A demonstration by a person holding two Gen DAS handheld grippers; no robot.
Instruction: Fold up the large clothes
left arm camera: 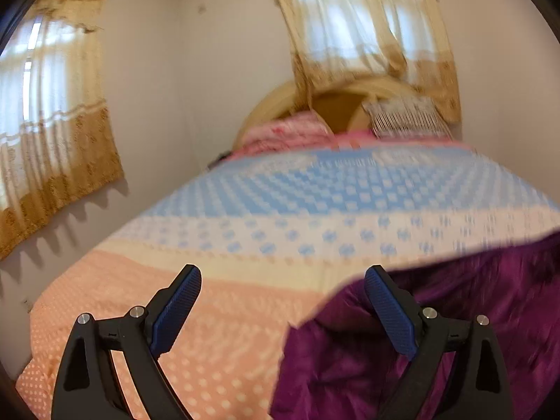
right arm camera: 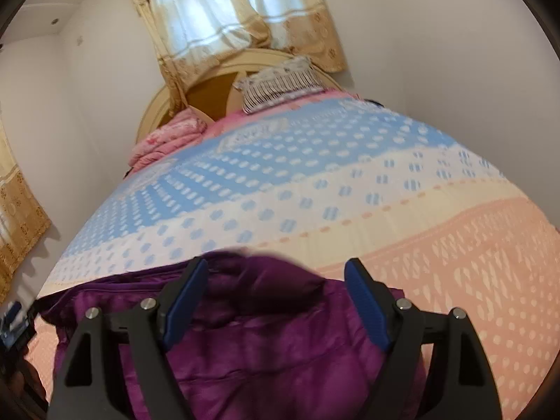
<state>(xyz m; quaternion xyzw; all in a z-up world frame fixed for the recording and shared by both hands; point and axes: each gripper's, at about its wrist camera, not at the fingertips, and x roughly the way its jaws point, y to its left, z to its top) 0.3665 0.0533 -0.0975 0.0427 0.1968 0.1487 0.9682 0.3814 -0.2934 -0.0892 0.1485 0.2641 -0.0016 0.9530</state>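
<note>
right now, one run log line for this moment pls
left gripper: open, empty | right gripper: open over purple garment, not gripping | garment: bunched on bedspread | fold: not finished

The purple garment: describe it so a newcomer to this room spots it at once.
Start at the big bed, whose cover runs in blue, white, cream and peach bands down from the rounded headboard. At the near, peach end lies the purple garment, crumpled and slightly shiny. It is the only dark, plain-coloured fabric here; everything around it is pale and patterned.
</note>
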